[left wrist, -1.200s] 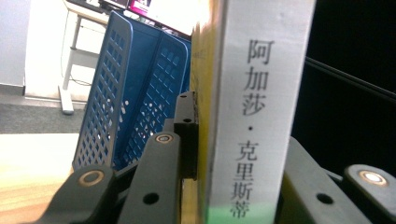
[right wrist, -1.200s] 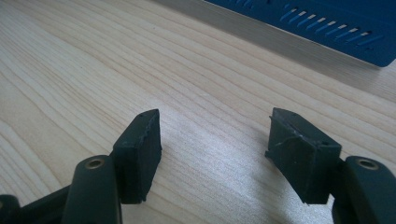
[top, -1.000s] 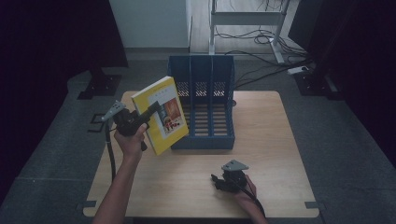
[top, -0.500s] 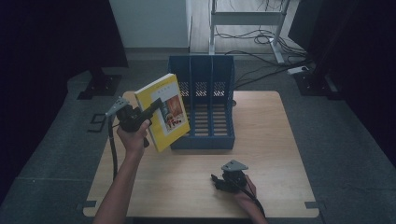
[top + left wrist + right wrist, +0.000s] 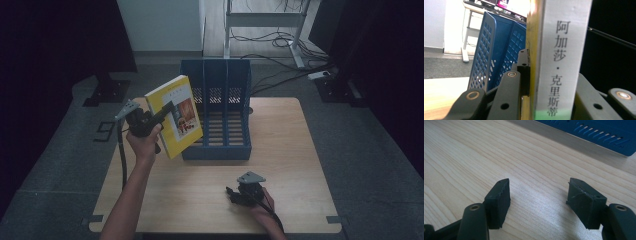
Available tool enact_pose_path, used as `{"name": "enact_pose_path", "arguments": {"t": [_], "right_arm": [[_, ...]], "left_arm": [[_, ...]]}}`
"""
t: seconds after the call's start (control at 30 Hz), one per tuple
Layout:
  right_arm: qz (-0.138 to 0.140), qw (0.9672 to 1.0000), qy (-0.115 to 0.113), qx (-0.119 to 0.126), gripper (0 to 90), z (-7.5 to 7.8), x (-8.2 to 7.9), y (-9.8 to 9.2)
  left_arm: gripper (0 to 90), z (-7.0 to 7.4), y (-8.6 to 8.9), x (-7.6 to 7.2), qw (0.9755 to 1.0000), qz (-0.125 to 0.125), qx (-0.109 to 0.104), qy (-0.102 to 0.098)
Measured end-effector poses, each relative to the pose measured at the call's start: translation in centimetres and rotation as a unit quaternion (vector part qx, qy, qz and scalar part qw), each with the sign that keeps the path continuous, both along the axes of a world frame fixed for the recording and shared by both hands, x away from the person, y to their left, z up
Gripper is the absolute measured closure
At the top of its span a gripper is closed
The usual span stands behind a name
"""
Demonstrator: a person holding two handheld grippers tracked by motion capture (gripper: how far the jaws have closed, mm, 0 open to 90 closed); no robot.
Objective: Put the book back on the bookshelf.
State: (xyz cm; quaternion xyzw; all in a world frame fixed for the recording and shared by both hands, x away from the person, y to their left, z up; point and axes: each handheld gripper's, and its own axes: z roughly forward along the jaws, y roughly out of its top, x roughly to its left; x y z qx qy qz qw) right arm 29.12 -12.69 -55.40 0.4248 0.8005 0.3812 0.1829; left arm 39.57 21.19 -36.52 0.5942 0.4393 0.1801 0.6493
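Book [image 5: 175,116] in yellow covers hangs above the counter [image 5: 290,150], just left of the blue file rack [image 5: 220,112], its near corner overlapping the rack's left wall in the high view. The left claw [image 5: 161,112] pinches it by the spine; in the left gripper view the black jaws press on both sides of the white spine [image 5: 560,57] with printed characters, and the rack's perforated wall [image 5: 484,57] stands beyond it to the left. The rack lies toward the far edge of the counter, its three slots holding nothing that can be seen, slatted floor bare. Right of the book and nearer than the rack, the right claw [image 5: 234,192] rests low on the counter, jaws spread with only wood grain between them [image 5: 537,195], the rack's blue edge [image 5: 599,135] beyond.
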Motion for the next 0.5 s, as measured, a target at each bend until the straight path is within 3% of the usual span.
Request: {"name": "enact_pose_path", "arguments": {"t": [0.5], "right_arm": [[-0.002,1.0,0.0,0.001,33.4,0.0,0.0,-0.1]], "left_arm": [[75.4,0.0,-0.4,1.4,0.9997,0.019,0.014,0.003]]}}
